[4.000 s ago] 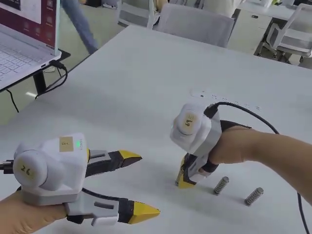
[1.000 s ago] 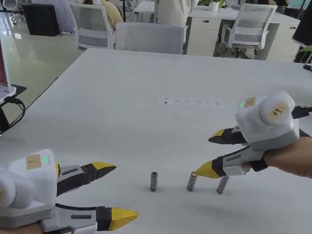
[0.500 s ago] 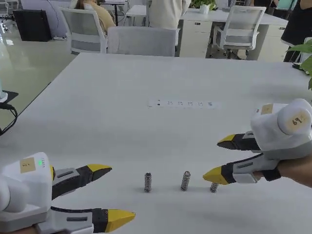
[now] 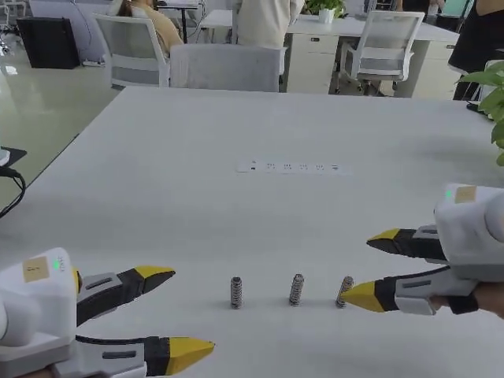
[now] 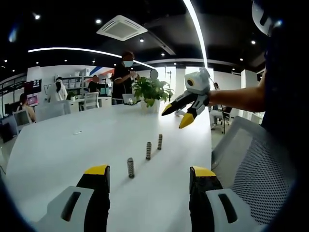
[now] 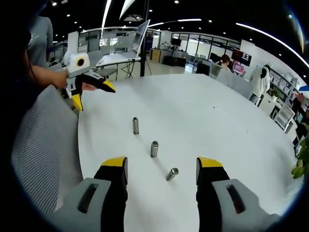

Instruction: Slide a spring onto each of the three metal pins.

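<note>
Three springs (image 4: pixel 296 290) in a row near the tabletop's (image 4: pixel 236 126) front edge, rightmost leaning just beside the right tool's (image 4: pixel 357 268) lower tip, left tool (image 4: pixel 189 309) well apart, both tools' jaws spread, empty, open surface beyond, pins inside indiscernible.

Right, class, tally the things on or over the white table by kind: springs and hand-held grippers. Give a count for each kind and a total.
Springs: 3 (left spring, middle spring, right spring)
Hand-held grippers: 2 (left hand-held gripper, right hand-held gripper)
Total: 5
</note>
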`<state>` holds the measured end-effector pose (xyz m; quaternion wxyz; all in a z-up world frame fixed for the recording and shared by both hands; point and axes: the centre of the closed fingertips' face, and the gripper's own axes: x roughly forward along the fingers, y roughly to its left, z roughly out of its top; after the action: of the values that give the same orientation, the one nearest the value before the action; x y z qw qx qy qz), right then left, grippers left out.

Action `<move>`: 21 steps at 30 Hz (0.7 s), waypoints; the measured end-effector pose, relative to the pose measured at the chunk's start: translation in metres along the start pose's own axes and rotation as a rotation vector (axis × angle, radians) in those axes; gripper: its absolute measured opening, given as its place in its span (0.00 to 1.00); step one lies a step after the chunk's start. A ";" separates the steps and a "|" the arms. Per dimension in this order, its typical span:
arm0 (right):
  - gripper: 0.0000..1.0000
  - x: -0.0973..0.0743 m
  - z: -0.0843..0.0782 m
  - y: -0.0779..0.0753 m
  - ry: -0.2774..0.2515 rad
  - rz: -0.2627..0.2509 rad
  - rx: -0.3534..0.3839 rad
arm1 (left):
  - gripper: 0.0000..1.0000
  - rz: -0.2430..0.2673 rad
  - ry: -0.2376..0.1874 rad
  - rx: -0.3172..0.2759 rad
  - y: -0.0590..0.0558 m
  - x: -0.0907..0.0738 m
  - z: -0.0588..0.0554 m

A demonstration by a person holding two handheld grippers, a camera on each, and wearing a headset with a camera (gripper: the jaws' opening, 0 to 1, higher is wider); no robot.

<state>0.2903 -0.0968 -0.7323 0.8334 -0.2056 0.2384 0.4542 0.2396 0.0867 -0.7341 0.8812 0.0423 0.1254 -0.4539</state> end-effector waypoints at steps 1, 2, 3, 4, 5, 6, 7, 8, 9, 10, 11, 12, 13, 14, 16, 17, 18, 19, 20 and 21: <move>0.56 -0.001 -0.001 0.000 -0.005 -0.003 0.012 | 0.63 0.002 0.000 -0.001 0.000 0.000 0.000; 0.56 -0.002 -0.003 0.001 -0.008 -0.005 0.016 | 0.63 0.003 -0.001 -0.002 0.000 0.000 -0.001; 0.56 -0.003 -0.004 0.001 -0.013 -0.009 0.016 | 0.63 0.004 -0.002 -0.003 0.000 -0.001 -0.001; 0.56 -0.004 -0.006 0.001 -0.015 -0.015 0.020 | 0.63 0.006 -0.002 -0.005 0.000 -0.001 -0.001; 0.56 -0.005 -0.008 0.001 -0.018 -0.018 0.024 | 0.63 0.007 -0.003 -0.005 0.001 -0.001 -0.001; 0.56 -0.006 -0.008 0.001 -0.027 -0.021 0.025 | 0.63 0.008 -0.005 -0.008 0.001 -0.001 -0.001; 0.56 -0.008 -0.009 0.001 -0.036 -0.029 0.025 | 0.63 0.010 -0.006 -0.009 0.001 -0.001 -0.001; 0.55 -0.009 -0.010 0.001 -0.041 -0.030 0.025 | 0.63 0.011 -0.006 -0.009 0.001 -0.001 -0.001; 0.55 -0.010 -0.011 0.001 -0.047 -0.030 0.027 | 0.63 0.012 -0.007 -0.010 0.001 -0.001 -0.001; 0.55 -0.012 -0.013 0.002 -0.053 -0.033 0.026 | 0.63 0.013 -0.007 -0.010 0.001 -0.001 -0.001; 0.55 -0.013 -0.015 0.002 -0.055 -0.036 0.026 | 0.63 0.014 -0.008 -0.012 0.001 -0.002 -0.002; 0.56 -0.013 -0.017 0.002 -0.053 -0.038 0.029 | 0.63 0.015 -0.009 -0.012 0.001 -0.002 -0.002; 0.56 -0.014 -0.019 0.002 -0.054 -0.040 0.029 | 0.63 0.015 -0.009 -0.012 0.001 -0.002 -0.002; 0.56 -0.015 -0.020 0.002 -0.063 -0.043 0.032 | 0.63 0.016 -0.010 -0.013 0.000 -0.002 -0.002; 0.57 -0.017 -0.022 0.003 -0.080 -0.041 0.039 | 0.63 0.014 -0.008 -0.011 -0.001 -0.002 -0.003; 0.57 -0.017 -0.023 0.004 -0.084 -0.044 0.033 | 0.63 0.014 -0.007 -0.010 -0.001 -0.002 -0.003; 0.58 -0.018 -0.023 0.005 -0.090 -0.043 0.025 | 0.63 0.014 -0.007 -0.009 -0.002 -0.002 -0.003; 0.58 -0.018 -0.026 0.007 -0.087 -0.038 0.028 | 0.63 0.012 -0.008 -0.008 -0.002 -0.002 -0.003; 0.58 -0.018 -0.027 0.008 -0.087 -0.039 0.029 | 0.63 0.013 -0.008 -0.007 -0.002 -0.002 -0.004; 0.59 -0.019 -0.028 0.008 -0.101 -0.043 0.023 | 0.64 0.015 -0.009 -0.007 -0.002 -0.002 -0.004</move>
<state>0.2684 -0.1211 -0.7450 0.8564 -0.1777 0.1968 0.4431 0.2357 0.0880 -0.7371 0.8852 0.0382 0.1228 -0.4471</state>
